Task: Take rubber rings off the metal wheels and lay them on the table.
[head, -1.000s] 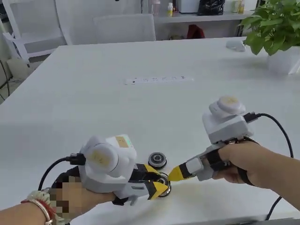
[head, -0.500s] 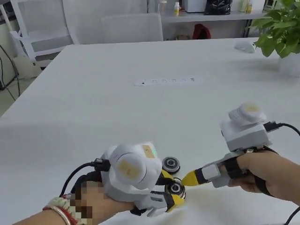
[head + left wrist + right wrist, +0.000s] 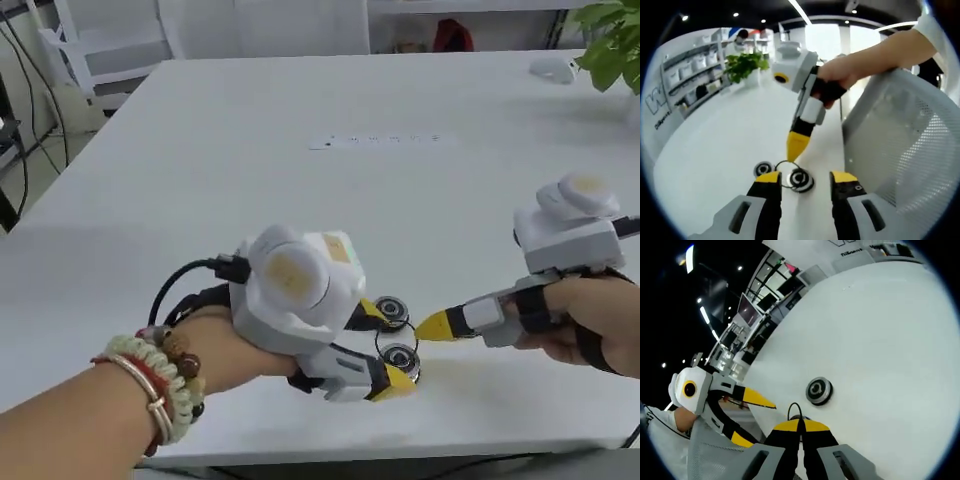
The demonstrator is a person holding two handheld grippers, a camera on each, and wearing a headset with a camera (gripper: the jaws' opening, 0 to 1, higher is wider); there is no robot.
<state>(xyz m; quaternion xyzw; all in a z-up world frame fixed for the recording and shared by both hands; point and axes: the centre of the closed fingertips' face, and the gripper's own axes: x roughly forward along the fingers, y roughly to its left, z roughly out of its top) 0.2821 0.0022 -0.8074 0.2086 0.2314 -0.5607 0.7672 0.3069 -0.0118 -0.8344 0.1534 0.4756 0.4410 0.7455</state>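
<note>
**Surface and room.** The white worktop (image 3: 250, 200) spans the head view. A white shelf unit (image 3: 110, 50) stands beyond its far-left corner, a white power strip (image 3: 380, 140) lies at mid-worktop, and a green potted plant (image 3: 612, 45) stands far right.

**Grippers and parts.** The left gripper (image 3: 388, 345) has its fingers apart, one on each side of a small black-and-silver metal wheel (image 3: 801, 180) that rests on the worktop near its front edge. The fingers do not touch the wheel. A second identical wheel (image 3: 390, 311) lies just beside it. The right gripper (image 3: 425, 327) has its fingers closed on a thin black rubber ring (image 3: 794, 404), which loops from the fingertips toward the first wheel.

**Markings.** In the left gripper view, wall lettering (image 3: 655, 102) begins with a large "W". The line beneath it is too small to read.
</note>
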